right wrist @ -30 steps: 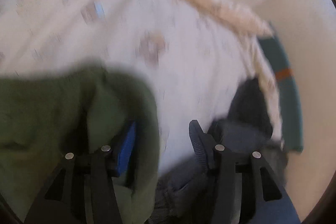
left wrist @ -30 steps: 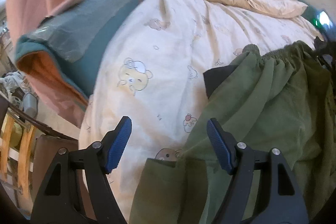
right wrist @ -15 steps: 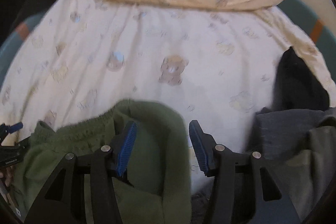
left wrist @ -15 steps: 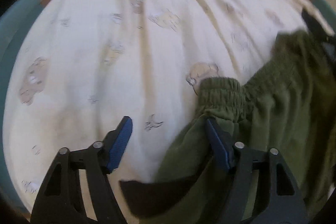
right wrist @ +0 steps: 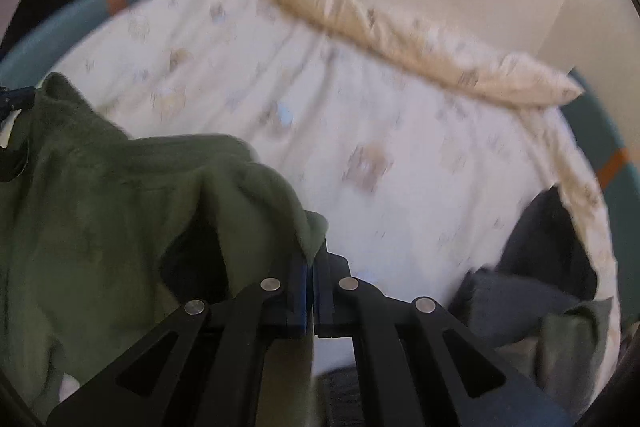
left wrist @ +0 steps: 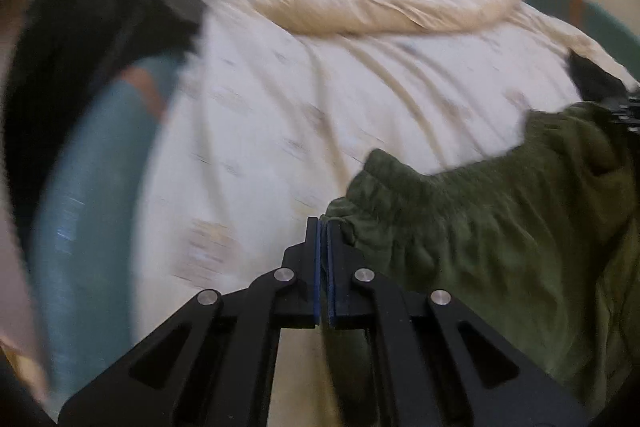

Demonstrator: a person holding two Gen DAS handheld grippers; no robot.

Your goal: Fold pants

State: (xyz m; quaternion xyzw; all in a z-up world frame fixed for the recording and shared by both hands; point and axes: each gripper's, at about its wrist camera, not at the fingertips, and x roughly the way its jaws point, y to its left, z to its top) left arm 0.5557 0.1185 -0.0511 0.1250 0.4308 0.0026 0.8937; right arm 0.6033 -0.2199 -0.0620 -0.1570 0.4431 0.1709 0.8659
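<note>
Left wrist: both jaws have just clamped onto the green pants (left wrist: 480, 227), waistband stretched between.

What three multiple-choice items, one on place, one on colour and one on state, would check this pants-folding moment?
1. Where do the green pants lie in the left wrist view?
A. Right of the gripper
B. Left of the gripper
C. On the far pillow

2. What colour are both grippers' pads?
A. Red
B. Blue
C. Yellow

3. How does the right gripper stand?
A. Wide open over the bear-print sheet
B. Shut on the dark clothes
C. Shut on the green pants

Answers: 1 A, the green cloth fills the right side, beside the left gripper, which pinches its gathered waistband edge. 2 B, a blue strip shows between each black pair of fingers. 3 C, green cloth runs into the shut jaws.
</note>
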